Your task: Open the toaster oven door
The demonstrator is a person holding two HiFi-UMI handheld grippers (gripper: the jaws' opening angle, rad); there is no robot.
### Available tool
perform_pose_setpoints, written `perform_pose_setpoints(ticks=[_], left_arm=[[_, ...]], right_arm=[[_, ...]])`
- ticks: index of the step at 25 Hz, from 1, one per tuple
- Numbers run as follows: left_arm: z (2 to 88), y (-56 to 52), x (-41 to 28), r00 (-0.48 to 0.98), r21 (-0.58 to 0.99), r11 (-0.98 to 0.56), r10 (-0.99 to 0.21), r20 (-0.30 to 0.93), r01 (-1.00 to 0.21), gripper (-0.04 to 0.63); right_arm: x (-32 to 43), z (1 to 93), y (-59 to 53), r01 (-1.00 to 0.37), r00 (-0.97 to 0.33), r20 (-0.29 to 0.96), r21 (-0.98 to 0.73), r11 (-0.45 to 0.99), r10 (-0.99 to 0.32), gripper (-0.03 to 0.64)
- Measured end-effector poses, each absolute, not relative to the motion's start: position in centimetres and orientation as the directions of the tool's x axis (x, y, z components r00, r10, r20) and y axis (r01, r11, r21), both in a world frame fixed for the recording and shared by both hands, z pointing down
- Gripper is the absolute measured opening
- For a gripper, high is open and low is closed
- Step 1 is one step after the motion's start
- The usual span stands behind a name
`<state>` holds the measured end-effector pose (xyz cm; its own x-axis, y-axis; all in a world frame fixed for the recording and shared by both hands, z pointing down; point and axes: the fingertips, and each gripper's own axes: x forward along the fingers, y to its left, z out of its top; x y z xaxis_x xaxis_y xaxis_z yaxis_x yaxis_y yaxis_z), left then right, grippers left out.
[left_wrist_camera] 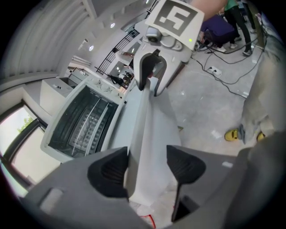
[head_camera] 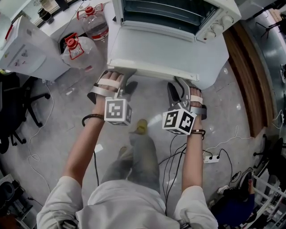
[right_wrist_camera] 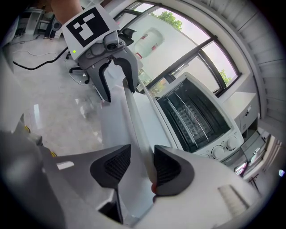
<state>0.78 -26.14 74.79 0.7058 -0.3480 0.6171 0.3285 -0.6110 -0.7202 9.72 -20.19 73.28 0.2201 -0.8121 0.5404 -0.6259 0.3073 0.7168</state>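
The white toaster oven [head_camera: 214, 13] stands with its door [head_camera: 152, 51] folded down flat, and the rack inside [left_wrist_camera: 87, 123] is in sight. Both grippers sit at the door's front edge. In the head view my left gripper [head_camera: 117, 80] is at the edge's left part and my right gripper [head_camera: 182, 87] at its right part. In the left gripper view the door edge [left_wrist_camera: 149, 129] runs between my left gripper's [left_wrist_camera: 147, 167] parted jaws, with a gap on the right side. My right gripper [right_wrist_camera: 142, 166] straddles the same edge [right_wrist_camera: 134, 112], with a gap beside its left pad. Neither clamps it.
Two large water bottles [head_camera: 78, 49] [head_camera: 94, 20] stand on the floor left of the oven, beside a white cabinet [head_camera: 27, 49]. An office chair [head_camera: 18, 112] is at far left. A power strip [head_camera: 212, 157] and cables lie at lower right. The oven's knobs [head_camera: 219, 27] face me.
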Motion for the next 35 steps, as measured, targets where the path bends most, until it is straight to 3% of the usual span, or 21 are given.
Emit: perform_pose_setpoints(ticks=[8,35], left_arm=[[77.2,-26.3,0.7,0.715,-0.746,-0.583,-0.367,0.595,0.321,0.301],[76.1,-25.6,0.2,0.691,-0.715,-0.620,-0.362,0.625,0.323,0.328]], right_arm=[[9.5,75.3,-20.4,-0.616,0.226,0.511,0.735,0.284,-0.829,0.146],[9.5,73.9,-19.2,-0.646,0.223,0.532,0.708,0.285,-0.817,0.144]])
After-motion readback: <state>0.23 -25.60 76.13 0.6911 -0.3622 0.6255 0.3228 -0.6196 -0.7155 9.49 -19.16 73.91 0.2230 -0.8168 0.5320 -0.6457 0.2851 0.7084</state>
